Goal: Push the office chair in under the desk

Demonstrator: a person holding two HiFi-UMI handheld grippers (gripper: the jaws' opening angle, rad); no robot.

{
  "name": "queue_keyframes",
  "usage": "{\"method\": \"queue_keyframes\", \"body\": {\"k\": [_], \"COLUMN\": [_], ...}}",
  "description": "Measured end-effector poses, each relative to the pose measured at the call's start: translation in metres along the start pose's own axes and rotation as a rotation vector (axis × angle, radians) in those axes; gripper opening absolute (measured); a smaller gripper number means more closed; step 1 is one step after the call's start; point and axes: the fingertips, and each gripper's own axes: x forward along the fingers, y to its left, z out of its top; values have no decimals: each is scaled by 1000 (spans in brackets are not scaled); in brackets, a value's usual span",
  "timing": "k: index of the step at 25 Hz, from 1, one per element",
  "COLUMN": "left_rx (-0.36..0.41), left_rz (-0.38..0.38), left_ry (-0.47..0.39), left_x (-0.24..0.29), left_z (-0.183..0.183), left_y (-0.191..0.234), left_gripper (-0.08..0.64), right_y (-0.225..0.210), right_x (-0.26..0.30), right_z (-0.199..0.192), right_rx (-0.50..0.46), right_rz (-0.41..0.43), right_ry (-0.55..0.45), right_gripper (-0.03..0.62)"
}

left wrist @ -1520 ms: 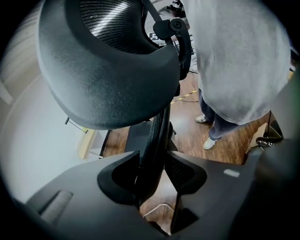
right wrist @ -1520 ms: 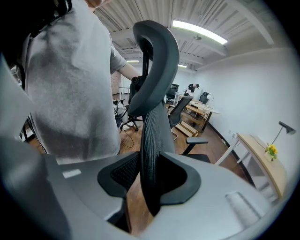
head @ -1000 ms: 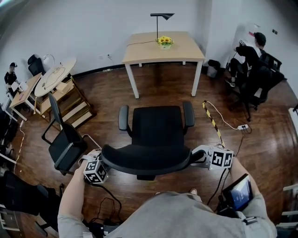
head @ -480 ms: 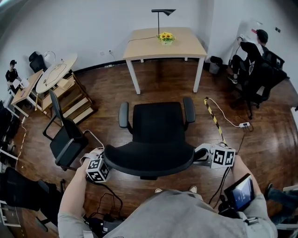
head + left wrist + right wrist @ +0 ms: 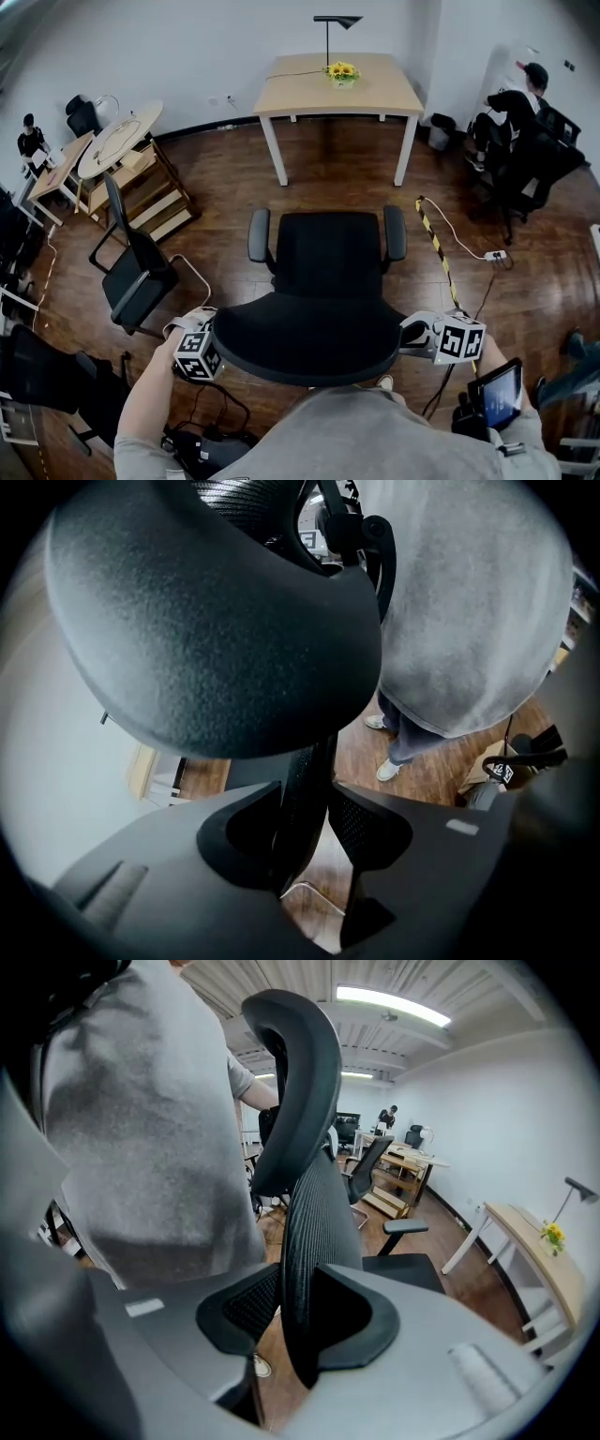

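Observation:
A black office chair (image 5: 328,258) stands on the wood floor, facing a wooden desk (image 5: 309,94) with white legs at the far wall. A stretch of floor lies between them. I stand behind its mesh backrest (image 5: 309,342). My left gripper (image 5: 217,330) clamps the backrest's left edge, my right gripper (image 5: 410,333) its right edge. In the left gripper view the mesh edge (image 5: 302,780) runs between the left gripper's (image 5: 307,822) pads, which have just been closing on it, under the headrest (image 5: 216,639). In the right gripper view the right gripper (image 5: 295,1312) grips the mesh edge (image 5: 314,1213).
A flower pot (image 5: 342,71) and a lamp (image 5: 336,22) stand on the desk. A black side chair (image 5: 141,277), wooden steps (image 5: 155,202) and a round table (image 5: 117,141) stand to the left. A yellow-black cable cover (image 5: 436,248) lies right of the chair. A person (image 5: 511,112) sits far right.
The chair and both grippers have shifted a little toward the desk, and the view has moved with them. Both grippers stay on the backrest's edges.

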Motion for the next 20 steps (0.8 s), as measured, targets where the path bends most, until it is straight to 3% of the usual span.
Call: {"method": "queue_keyframes", "body": {"k": [8, 20], "left_rx": [27, 13], "left_rz": [-34, -80], "left_ry": [-18, -38], "left_x": [-1, 5], "left_z": [10, 18], "left_y": [-13, -4], "left_gripper": [152, 150], "right_y": [25, 10], "right_x": [-7, -13], "right_z": [-4, -15], "right_rx": [-10, -3], "right_rz": [24, 0], "right_ry": [39, 50], "right_gripper": [129, 129]}}
